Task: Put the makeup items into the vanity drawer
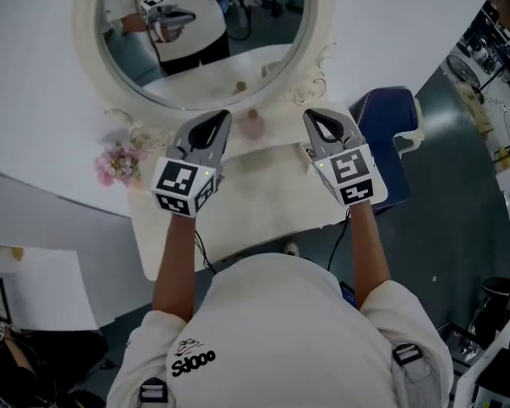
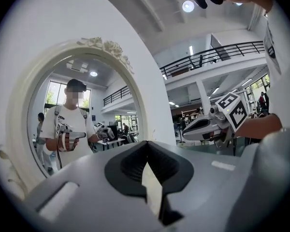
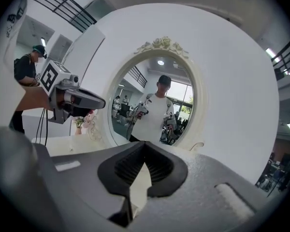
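Observation:
In the head view a white vanity table stands under an oval mirror. A small pinkish makeup item sits at the back of the tabletop, between the two grippers' tips. My left gripper hovers over the left of the tabletop, jaws together and empty. My right gripper hovers over the right side, also shut on nothing. From each gripper view the mirror lies ahead past closed jaws. The left gripper sees the right one at its right, and the right gripper sees the left one at its left. No drawer shows.
A bunch of pink flowers stands at the table's left rear corner. A blue chair sits to the right of the vanity. The person's torso fills the lower head view. The white wall curves behind the mirror.

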Motion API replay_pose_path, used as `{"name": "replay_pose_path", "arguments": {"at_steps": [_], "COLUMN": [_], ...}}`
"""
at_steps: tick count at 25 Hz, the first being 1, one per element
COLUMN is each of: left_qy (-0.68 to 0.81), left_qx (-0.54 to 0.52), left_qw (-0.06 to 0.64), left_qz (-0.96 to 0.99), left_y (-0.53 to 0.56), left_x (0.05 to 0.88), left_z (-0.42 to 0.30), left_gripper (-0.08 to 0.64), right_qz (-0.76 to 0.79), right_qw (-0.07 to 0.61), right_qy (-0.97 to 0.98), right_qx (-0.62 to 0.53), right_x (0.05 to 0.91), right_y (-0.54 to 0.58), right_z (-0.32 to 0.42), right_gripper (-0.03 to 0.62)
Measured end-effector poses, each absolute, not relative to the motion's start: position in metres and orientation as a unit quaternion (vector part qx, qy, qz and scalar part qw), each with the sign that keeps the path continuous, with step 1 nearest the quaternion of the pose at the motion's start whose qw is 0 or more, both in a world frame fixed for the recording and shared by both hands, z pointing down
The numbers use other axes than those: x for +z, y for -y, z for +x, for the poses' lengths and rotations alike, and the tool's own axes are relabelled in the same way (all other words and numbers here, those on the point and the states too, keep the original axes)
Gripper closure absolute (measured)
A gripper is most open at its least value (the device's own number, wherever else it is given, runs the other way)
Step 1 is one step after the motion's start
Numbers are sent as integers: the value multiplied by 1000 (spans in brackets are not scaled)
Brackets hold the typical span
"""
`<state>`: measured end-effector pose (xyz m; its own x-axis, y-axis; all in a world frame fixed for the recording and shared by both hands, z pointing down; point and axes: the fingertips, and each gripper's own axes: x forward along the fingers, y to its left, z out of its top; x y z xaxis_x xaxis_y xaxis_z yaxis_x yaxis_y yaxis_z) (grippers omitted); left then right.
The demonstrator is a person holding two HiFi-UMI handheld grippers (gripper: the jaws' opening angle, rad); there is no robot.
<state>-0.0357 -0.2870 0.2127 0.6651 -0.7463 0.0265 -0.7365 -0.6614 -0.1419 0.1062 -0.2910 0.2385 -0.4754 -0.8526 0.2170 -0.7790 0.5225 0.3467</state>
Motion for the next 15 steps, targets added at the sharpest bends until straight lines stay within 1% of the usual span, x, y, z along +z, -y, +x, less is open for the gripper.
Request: {"name": "replay_pose_path", "arguments": {"at_steps": [7,15], "left_qy": [-403,-408], "left_qx": [-16,-11], "left_qw": [103,105], "left_qz": [-909,-907], "left_y": [269,267], "left_x": [165,156], "left_z": [-35,-37], "left_gripper": [541,541], "right_qz": [492,488], "right_qw": [155,142], "right_qy": [846,851], "right_qx": [-138,-134], "right_x": [189,177], "right_y": [277,272], "right_z": [105,102], "right_gripper": [591,591]}}
